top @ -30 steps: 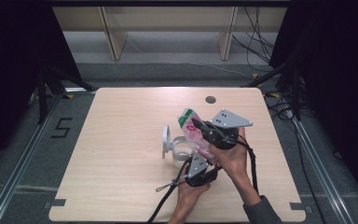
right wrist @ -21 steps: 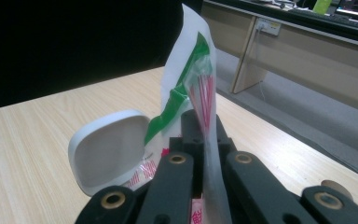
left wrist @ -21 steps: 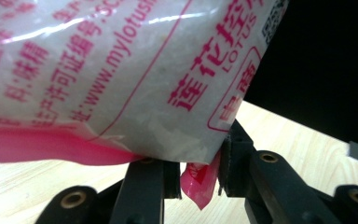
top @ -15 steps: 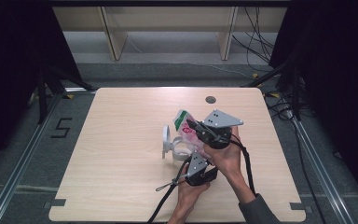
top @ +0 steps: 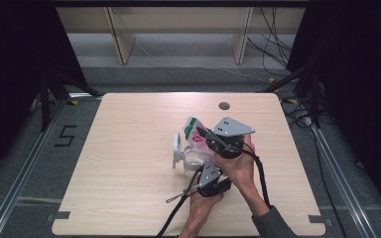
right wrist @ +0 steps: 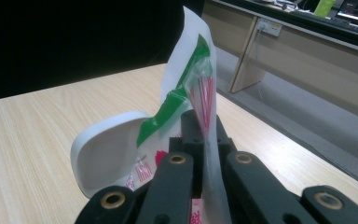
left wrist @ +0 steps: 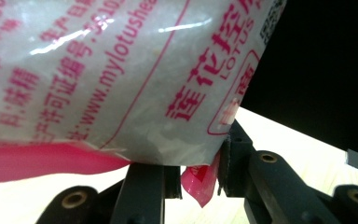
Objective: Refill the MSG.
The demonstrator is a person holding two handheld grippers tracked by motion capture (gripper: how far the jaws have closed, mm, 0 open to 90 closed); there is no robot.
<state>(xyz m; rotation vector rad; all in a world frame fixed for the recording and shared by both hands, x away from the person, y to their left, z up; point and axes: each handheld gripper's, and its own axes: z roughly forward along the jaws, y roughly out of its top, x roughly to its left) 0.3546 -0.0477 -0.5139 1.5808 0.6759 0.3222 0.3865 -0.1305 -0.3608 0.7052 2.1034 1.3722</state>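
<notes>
A plastic bag of white granules, printed in pink and green, is held up over the middle of the table. My right gripper is shut on the bag's thin top edge. My left gripper comes from below and is shut on the bag's pink bottom corner. The bag's bulging body hangs just above the left jaws. Under the bag stands a clear jar with its white flip lid standing open. The same lid lies just behind the bag in the right gripper view.
A dark round grommet sits near the table's far edge. Light wooden shelving stands beyond the table, with cables on the floor at the right. Both forearms enter over the table's near edge.
My right gripper has shifted a little to the left with the bag's top edge. The left gripper, the jar and its lid have stayed put.
</notes>
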